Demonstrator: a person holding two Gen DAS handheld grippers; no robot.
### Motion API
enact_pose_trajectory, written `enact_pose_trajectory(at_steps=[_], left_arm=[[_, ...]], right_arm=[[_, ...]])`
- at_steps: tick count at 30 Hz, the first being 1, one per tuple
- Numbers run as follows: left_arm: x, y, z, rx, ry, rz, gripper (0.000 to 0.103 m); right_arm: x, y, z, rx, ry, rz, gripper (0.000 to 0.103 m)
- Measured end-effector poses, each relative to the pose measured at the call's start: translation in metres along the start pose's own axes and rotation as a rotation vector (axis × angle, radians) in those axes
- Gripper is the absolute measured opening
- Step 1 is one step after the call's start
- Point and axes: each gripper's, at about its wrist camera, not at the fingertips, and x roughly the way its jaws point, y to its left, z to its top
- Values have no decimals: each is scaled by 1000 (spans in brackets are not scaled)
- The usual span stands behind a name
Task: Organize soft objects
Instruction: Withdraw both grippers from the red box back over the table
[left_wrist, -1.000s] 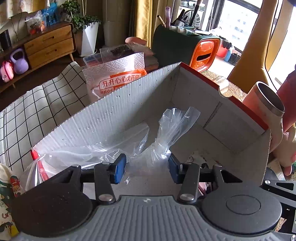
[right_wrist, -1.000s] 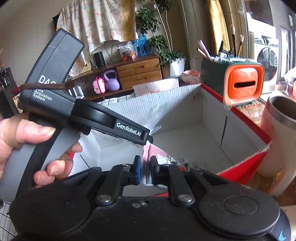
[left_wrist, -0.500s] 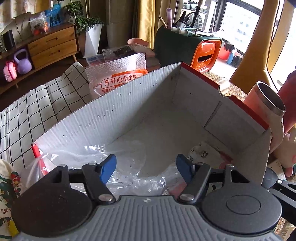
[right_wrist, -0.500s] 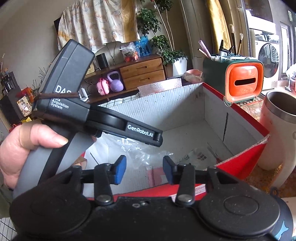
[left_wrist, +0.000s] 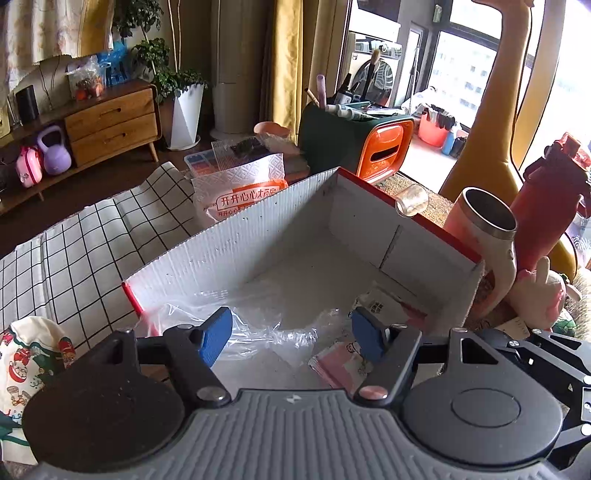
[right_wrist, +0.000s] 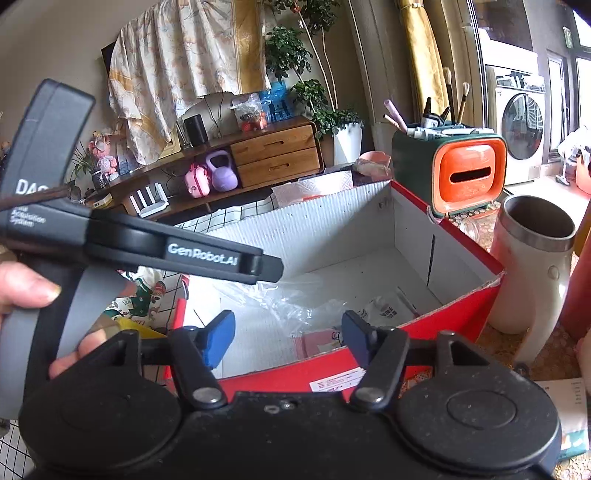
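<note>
Left gripper (left_wrist: 291, 338) gapes, empty, above clear plastic bag (left_wrist: 258, 325) (crumpled) in box (left_wrist: 236, 240).

You have a red box (left_wrist: 369, 221) with white corrugated inner walls, open at the top. Inside, a crumpled clear bag (left_wrist: 258, 325) lies flat on the floor at the near left corner, its edge spilling against the wall. Just right of it lies a pink packet (left_wrist: 340, 363) with a cartoon print, and beyond that a white printed packet (left_wrist: 380, 304) near the right wall.
</note>
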Motion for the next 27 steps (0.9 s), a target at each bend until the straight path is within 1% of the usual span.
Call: enact_pose_trajectory(at_steps=[2, 4, 5, 9, 11, 13, 15, 20, 22, 27], left_arm=[[-13, 0, -3, 0, -14, -2, 71], [-26, -1, -5, 5, -27, -2, 71], [-33, -1, -7, 7, -34, -1, 71], [-58, -1, -15, 21, -57, 7, 71], [-69, 0, -18, 23, -67, 9, 71], [-80, 2, -22, 21, -74, 9, 77], [-91, 4, -27, 15, -84, 7, 78], [-119, 8, -45, 29, -107, 16, 78], [-130, 10, -52, 30, -120, 25, 78], [-159, 18, -70, 15, -148, 26, 78]], right_arm=[[-5, 5, 1, -7, -4, -5, 67], [-12, 10, 1, -12, -11, -7, 73], [-15, 13, 1, -14, -13, -7, 74], [-29, 23, 0, -17, -24, -11, 82], [-36, 28, 0, -22, -29, -13, 84], [-42, 33, 0, -29, -34, -17, 88], [-48, 38, -1, -38, -38, -19, 90], [-62, 51, -4, -47, -49, -21, 95], [-67, 57, -4, -52, -58, -23, 99], [-80, 77, -10, -97, -68, -24, 102]])
